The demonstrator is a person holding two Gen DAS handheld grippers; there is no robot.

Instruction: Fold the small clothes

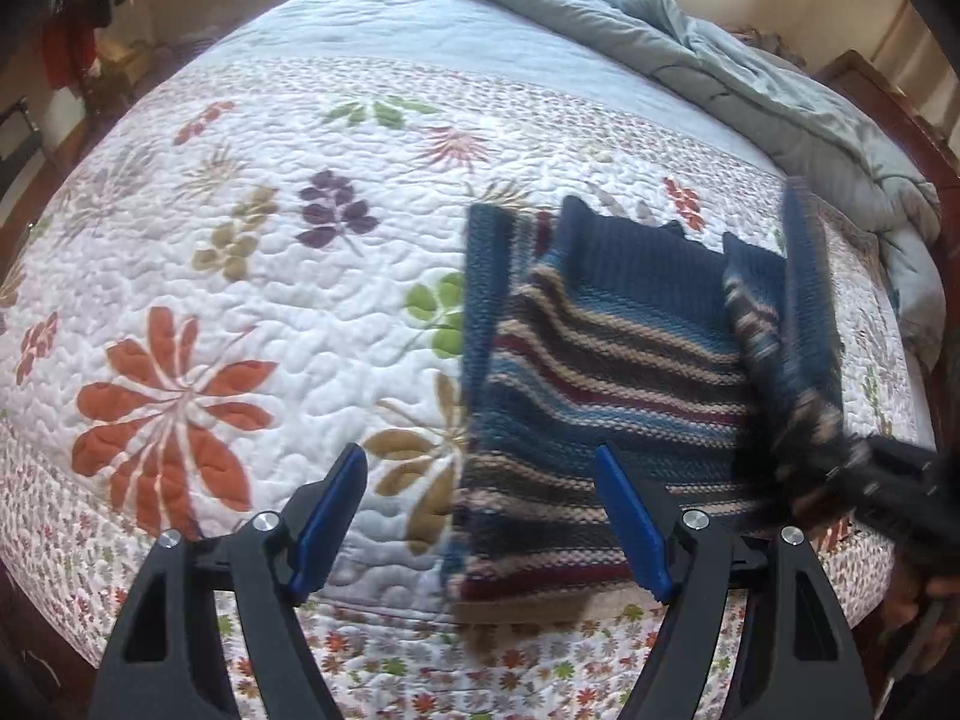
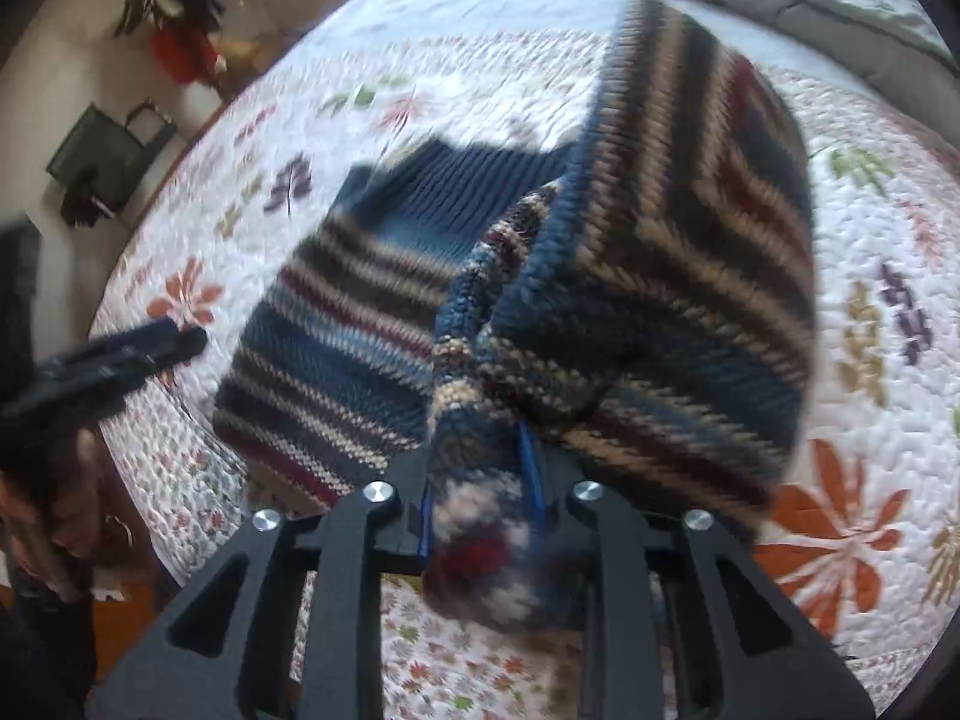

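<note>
A striped knit sweater (image 1: 600,348) in blue, tan and maroon lies on the floral quilt (image 1: 240,300) of a bed. My left gripper (image 1: 480,462) hovers open over the sweater's near left edge, with nothing between its blue pads (image 1: 333,522). My right gripper (image 2: 477,468) is shut on a bunched part of the sweater (image 2: 336,348) and holds the right side up off the quilt, draped over itself. In the left wrist view the right gripper (image 1: 864,468) is a blur at the right. The left gripper (image 2: 150,348) appears at the left of the right wrist view.
A crumpled grey duvet (image 1: 720,60) lies along the far right of the bed. The dark wooden bed frame (image 1: 900,102) rims that side. A dark bag (image 2: 108,162) and red cloth (image 2: 180,54) sit on the floor beyond the bed. Bare quilt stretches left of the sweater.
</note>
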